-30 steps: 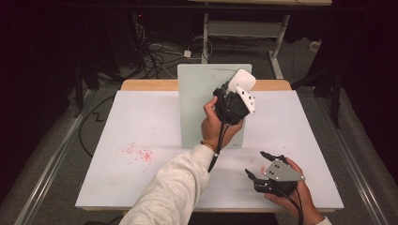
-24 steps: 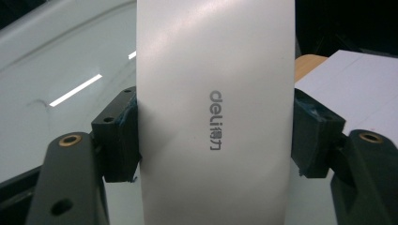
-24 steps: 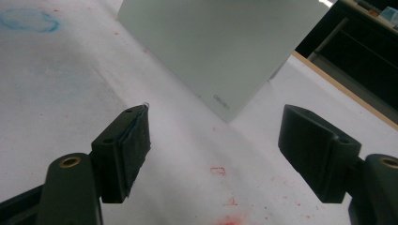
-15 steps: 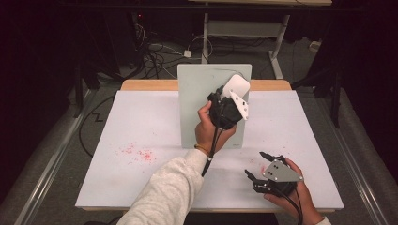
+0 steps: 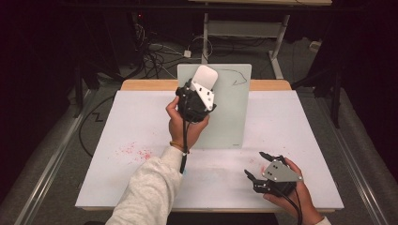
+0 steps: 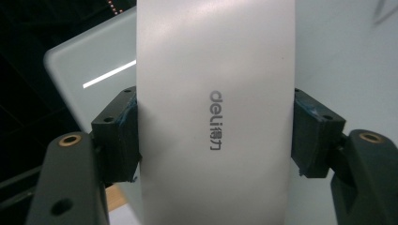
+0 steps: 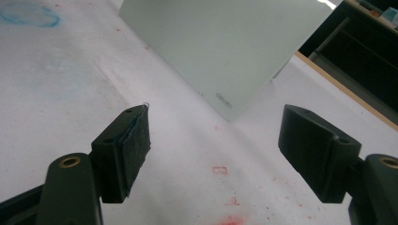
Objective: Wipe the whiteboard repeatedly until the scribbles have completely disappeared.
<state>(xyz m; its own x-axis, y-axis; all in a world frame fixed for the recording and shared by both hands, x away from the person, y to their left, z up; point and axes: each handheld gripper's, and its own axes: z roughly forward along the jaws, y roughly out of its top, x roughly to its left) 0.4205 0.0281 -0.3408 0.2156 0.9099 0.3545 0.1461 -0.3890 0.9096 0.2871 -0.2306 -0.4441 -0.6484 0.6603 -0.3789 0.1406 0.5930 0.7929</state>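
Note:
A white Deli board eraser [image 5: 205, 77] [image 6: 216, 117] is clamped between the jaws of my left gripper [image 5: 202, 89] [image 6: 216, 136], which is shut on its sides. The eraser rests against the upper left part of a pale glass writing board [image 5: 230, 112] [image 6: 75, 65] [image 7: 220, 47] lying on the table. A thin dark pen line [image 5: 233, 78] runs across the board's top right. My right gripper [image 5: 256, 164] [image 7: 216, 150] sits low over the table at the front right, jaws open and holding nothing, pointed toward the board's near corner.
The white table cover [image 5: 141, 122] has red marker specks at the left [image 5: 133, 151] and near the right gripper [image 7: 220, 171]. A faint blue ring [image 7: 28, 14] stains it. Cables [image 5: 155, 51] lie on the floor behind the wooden far edge [image 5: 141, 85].
My left gripper has carried the eraser leftward across the top of the board, uncovering the dark line at the top right. The right gripper has stayed put.

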